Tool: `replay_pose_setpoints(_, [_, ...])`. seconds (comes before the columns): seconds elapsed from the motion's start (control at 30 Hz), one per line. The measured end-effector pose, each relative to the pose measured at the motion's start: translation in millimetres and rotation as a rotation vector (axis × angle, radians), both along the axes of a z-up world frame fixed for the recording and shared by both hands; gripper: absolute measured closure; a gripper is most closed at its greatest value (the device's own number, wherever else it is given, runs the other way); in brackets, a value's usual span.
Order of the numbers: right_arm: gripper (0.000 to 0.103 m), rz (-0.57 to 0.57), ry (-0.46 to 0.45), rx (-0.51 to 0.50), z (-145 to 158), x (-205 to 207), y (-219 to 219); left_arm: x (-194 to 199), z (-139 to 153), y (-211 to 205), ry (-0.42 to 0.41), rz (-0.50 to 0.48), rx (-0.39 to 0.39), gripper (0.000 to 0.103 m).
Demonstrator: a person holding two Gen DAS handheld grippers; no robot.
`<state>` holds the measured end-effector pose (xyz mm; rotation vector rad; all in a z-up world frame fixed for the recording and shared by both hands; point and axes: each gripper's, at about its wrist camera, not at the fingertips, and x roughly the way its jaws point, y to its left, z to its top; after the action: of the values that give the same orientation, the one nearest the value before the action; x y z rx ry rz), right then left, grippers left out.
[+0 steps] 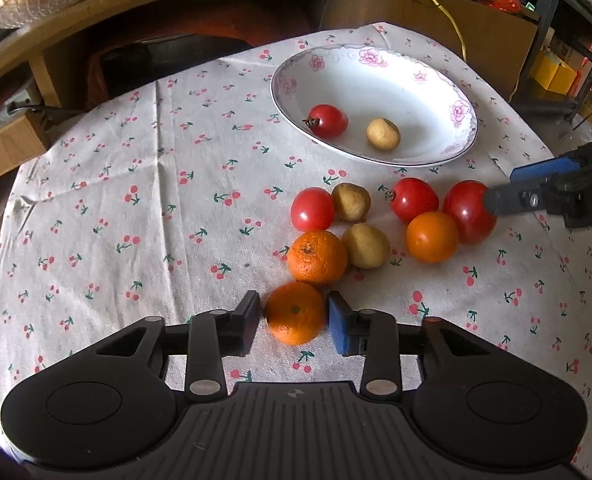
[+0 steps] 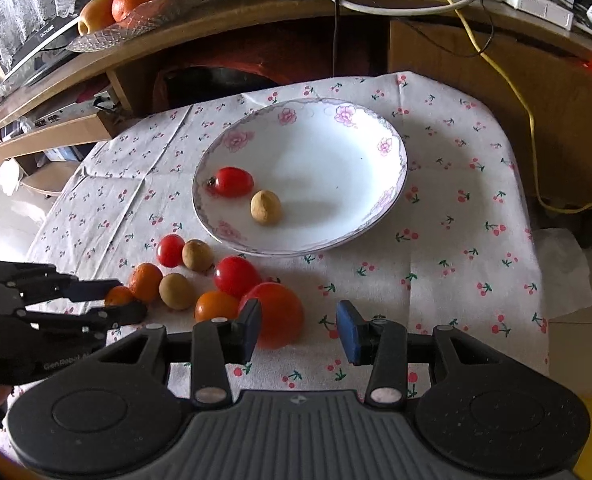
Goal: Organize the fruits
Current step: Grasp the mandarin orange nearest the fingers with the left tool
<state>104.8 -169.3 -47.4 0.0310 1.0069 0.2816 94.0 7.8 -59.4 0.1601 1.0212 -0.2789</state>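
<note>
Beside the plate (image 1: 462,142), a mandarin (image 1: 294,313) is clasped between the left gripper (image 1: 293,322) pads, while the right gripper (image 2: 299,330) is held open around a tomato (image 2: 277,314).

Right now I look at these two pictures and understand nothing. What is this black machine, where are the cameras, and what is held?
No robot: a person holds a two-finger gripper in each hand, each with a camera looking along its fingers. One picture is from the left gripper, one from the right gripper. On the cloth lie tomatoes, oranges and brown fruits; the plate holds two more. The left gripper seems to pinch an orange resting on the cloth. The right gripper is open, one finger beside a big tomato.
</note>
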Motion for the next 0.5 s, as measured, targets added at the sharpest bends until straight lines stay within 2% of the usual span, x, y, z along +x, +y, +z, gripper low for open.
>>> replay_pose_setpoints(0.03, [0.062,0.007,0.0,-0.004,0.0,0.7,1.0,0.5,-0.7,0.6,-0.002,0.0,0.001,0.051])
replay_pose_setpoints(0.13, [0.047,0.045,0.023,-0.007,-3.6,3.2,3.9,1.0,-1.4,0.2,-0.016,-0.012,0.005,0.05])
replay_pose_setpoints(0.2, [0.047,0.057,0.026,-0.02,-6.2,2.4,6.4,0.5,-1.6,-1.2,-0.019,-0.015,0.01,0.051])
replay_pose_setpoints(0.23, [0.047,0.068,0.027,-0.023,-6.8,1.6,7.2,0.1,-1.4,-1.5,-0.016,-0.015,0.006,0.056])
replay_pose_setpoints(0.37, [0.047,0.074,0.019,-0.022,-4.4,1.2,4.6,-4.6,0.1,-2.3,-0.006,-0.011,0.001,0.062])
replay_pose_setpoints(0.5, [0.047,0.078,0.017,-0.018,-2.7,1.8,-0.8,-8.9,2.3,-3.3,0.002,-0.01,0.0,0.064])
